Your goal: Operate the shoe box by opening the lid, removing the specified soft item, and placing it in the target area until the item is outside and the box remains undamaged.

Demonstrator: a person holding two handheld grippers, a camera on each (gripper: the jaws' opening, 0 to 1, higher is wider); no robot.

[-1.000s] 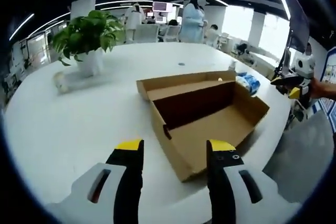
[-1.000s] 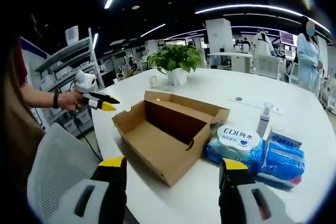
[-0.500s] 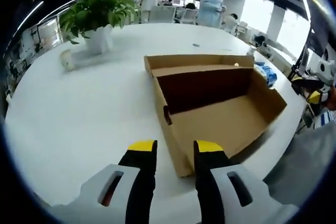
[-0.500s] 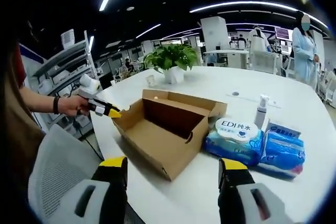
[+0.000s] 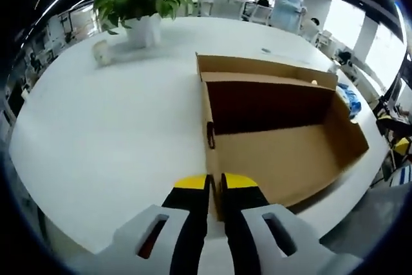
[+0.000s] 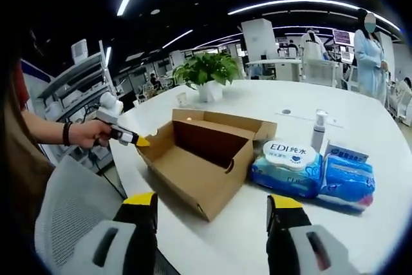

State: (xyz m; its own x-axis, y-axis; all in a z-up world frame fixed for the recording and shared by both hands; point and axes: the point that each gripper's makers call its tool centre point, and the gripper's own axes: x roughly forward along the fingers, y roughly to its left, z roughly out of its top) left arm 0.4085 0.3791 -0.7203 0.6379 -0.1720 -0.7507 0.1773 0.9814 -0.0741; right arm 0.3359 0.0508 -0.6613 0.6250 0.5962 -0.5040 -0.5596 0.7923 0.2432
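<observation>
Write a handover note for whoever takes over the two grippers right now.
Left gripper: jaws closed on the near end wall of the box, by its corner.
Right gripper: open, holding nothing, above the table edge in front of the box.
Box: lid open, interior looks empty, no damage visible.
Wipes pack and a blue soft pack lie on the table beside the box, outside it.
Done: lid open, nothing left inside.
Left: probably release the box wall gently; confirm the soft item sits in the target area, which is not marked.
</observation>
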